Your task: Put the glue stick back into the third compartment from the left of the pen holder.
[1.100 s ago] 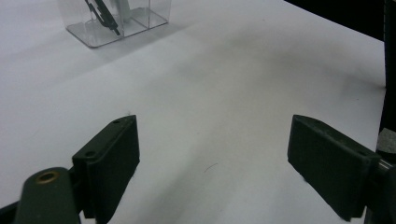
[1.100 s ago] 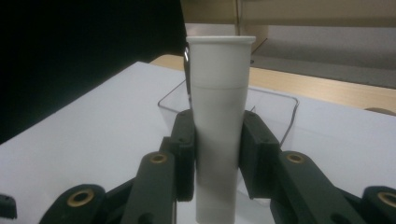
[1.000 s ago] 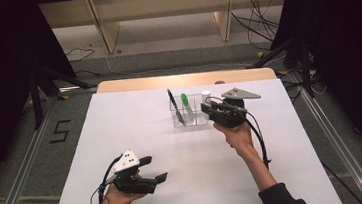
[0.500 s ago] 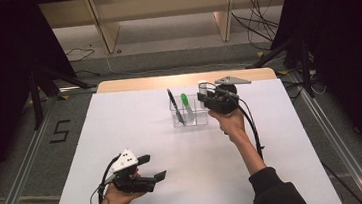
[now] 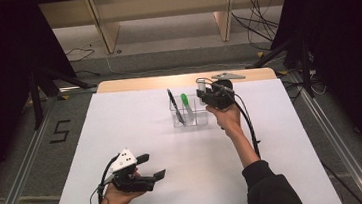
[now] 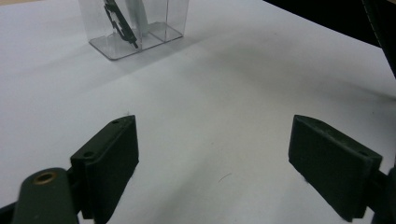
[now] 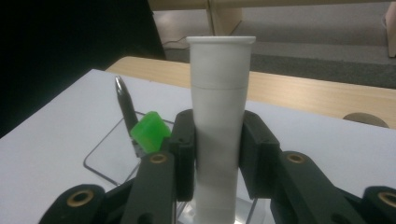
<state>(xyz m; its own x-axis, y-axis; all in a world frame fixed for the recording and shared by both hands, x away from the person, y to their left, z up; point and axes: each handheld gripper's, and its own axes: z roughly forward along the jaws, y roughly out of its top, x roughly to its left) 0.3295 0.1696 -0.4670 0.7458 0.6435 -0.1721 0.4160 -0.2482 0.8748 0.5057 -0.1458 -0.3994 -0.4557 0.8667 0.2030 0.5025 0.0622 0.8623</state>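
Observation:
My right gripper (image 5: 207, 92) hangs by the right end of a clear plastic holder (image 5: 189, 116) at the back of the white table. It is shut on a white tube (image 7: 219, 116), which stands upright between the jaws. In the holder lean a black pen (image 5: 174, 106) and a green marker (image 5: 185, 101); in the right gripper view the green marker (image 7: 150, 131) and the black pen (image 7: 125, 102) sit just left of the tube. My left gripper (image 5: 151, 166) rests near the front left, open and holding nothing. Its jaws (image 6: 212, 140) point toward the clear holder (image 6: 140, 28).
A wooden strip (image 5: 142, 83) borders the table's far edge. Beyond it are shelf legs and loose cables (image 5: 257, 24) on the floor. A "5" mark (image 5: 60, 131) lies on the floor at the left. Metal rails run along both sides of the table.
The right gripper with the white tube has moved away from the person and a little left, up beside the holder. The left gripper has stayed where it was.

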